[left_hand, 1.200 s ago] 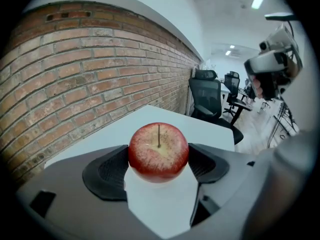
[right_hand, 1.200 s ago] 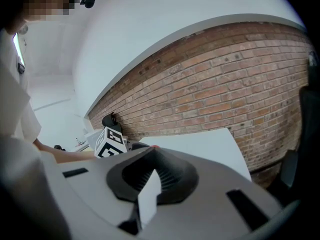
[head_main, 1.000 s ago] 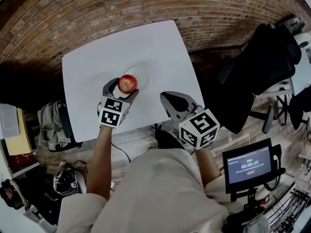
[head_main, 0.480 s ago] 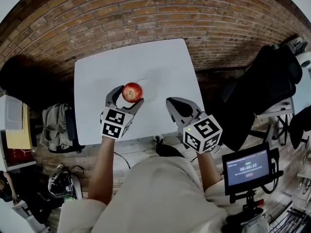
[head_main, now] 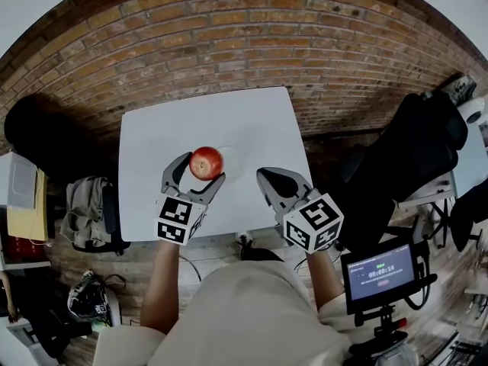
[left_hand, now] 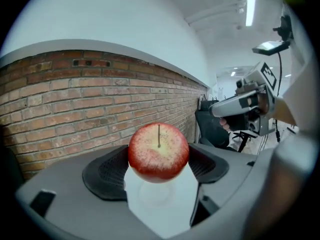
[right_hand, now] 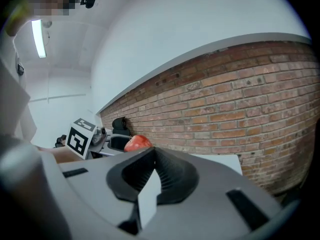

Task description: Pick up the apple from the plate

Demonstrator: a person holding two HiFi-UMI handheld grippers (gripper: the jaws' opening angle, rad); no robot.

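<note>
A red apple (head_main: 206, 162) with a yellowish top and a short stem is clamped between the black pads of my left gripper (head_main: 202, 168), which is shut on it. In the left gripper view the apple (left_hand: 159, 151) hangs in the left gripper (left_hand: 159, 160) above the white table, and the faint round white plate (left_hand: 170, 196) lies on the table below it. My right gripper (head_main: 265, 176) hovers over the table's near right part, shut on nothing. In the right gripper view the right gripper (right_hand: 154, 156) has its jaws pressed together, with the apple (right_hand: 137, 142) off to the left.
The square white table (head_main: 175, 124) stands against a brick wall (head_main: 252, 44). A black office chair (head_main: 412, 151) is to the right, and a small screen on a stand (head_main: 380, 273) at the lower right. Bags (head_main: 84, 212) lie on the floor to the left.
My left gripper has lifted the apple off the plate and drawn it slightly toward me. The right gripper has stayed shut and has hardly moved.
</note>
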